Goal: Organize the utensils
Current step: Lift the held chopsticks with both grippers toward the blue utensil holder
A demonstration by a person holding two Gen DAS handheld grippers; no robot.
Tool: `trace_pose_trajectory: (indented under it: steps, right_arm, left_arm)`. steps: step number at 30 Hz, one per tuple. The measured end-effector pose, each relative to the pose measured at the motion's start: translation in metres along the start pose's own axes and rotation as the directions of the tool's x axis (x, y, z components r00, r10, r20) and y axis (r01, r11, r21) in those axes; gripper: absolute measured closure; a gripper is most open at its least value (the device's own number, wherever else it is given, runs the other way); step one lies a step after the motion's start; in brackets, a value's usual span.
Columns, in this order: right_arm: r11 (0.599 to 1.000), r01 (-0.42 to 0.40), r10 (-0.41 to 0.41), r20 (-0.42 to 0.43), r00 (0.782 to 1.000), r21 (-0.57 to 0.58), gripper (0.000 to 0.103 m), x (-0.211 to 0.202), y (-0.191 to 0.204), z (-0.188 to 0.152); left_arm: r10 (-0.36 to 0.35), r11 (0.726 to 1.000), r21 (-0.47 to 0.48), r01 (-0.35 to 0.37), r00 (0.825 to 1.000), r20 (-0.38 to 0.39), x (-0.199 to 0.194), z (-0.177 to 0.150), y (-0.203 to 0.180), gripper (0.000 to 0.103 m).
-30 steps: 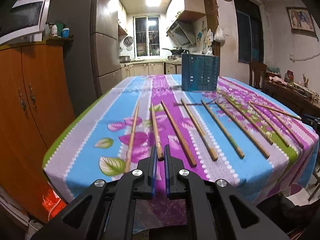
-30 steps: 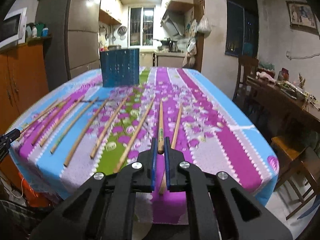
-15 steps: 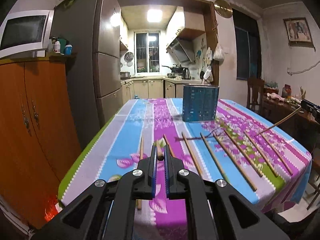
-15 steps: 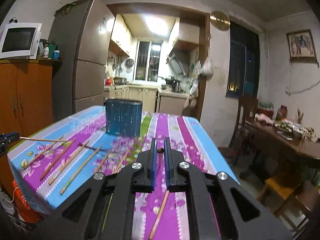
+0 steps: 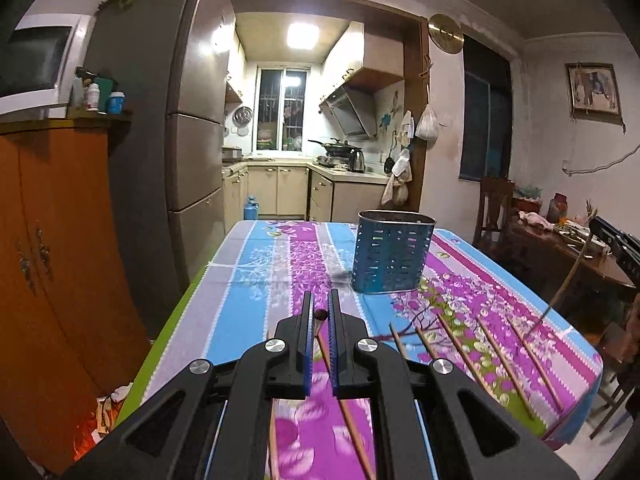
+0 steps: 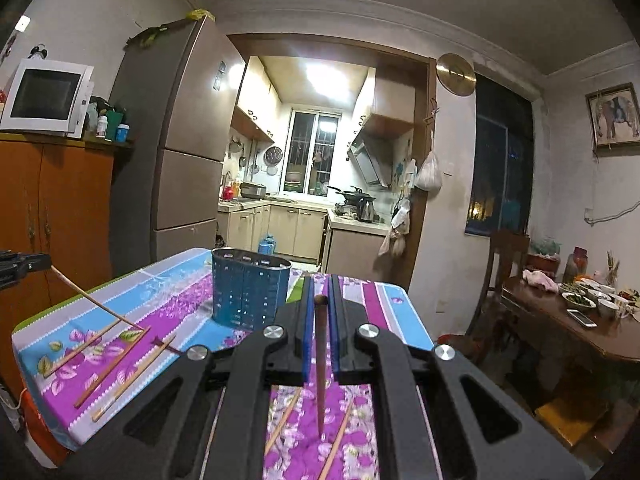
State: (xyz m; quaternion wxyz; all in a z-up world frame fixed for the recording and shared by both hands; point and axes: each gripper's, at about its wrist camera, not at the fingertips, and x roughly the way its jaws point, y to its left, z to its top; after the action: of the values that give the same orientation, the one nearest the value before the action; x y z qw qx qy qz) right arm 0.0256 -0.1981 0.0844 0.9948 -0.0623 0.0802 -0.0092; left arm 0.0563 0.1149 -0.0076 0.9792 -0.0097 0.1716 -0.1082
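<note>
In the left wrist view my left gripper (image 5: 320, 300) is shut on a wooden chopstick (image 5: 348, 412), which slants down toward the flowered tablecloth (image 5: 248, 312). The blue perforated utensil holder (image 5: 392, 256) stands upright ahead and slightly right, at the far end. Several chopsticks (image 5: 464, 352) lie on the cloth to the right. In the right wrist view my right gripper (image 6: 320, 284) is shut on a dark-tipped chopstick (image 6: 320, 380) hanging tip-down. The holder (image 6: 250, 292) stands ahead to the left. The left gripper's chopstick (image 6: 92, 304) shows at the left edge, above loose chopsticks (image 6: 108, 364).
An orange cabinet (image 5: 52, 260) and a tall fridge (image 5: 176, 128) stand left of the table. A wooden side table (image 6: 568, 320) with dishes and a chair (image 6: 508, 256) stand to the right. A kitchen doorway opens beyond the far table edge.
Both grippers have risen from the tablecloth, each lifting its chopstick off the cloth. The sticks now hang tip-down, and the holder appears closer in both views.
</note>
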Motion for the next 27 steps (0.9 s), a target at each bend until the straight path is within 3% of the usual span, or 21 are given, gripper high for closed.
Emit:
trace_pose_trajectory:
  steps: [14,27]
  right_arm:
    - [1.0,-0.022,0.022,-0.012,1.0,0.02,0.098,0.009,-0.02,0.02]
    - [0.995,-0.088,0.089,-0.034,0.995,0.047,0.098,0.021,-0.029,0.045]
  left_arm:
    - [-0.003,0.999,0.049,-0.001,0.997,0.079,0.011,0.063,-0.004,0.096]
    - [-0.054,0.996,0.082,0.042,0.988,0.148,0.002,0.092,-0.025,0.096]
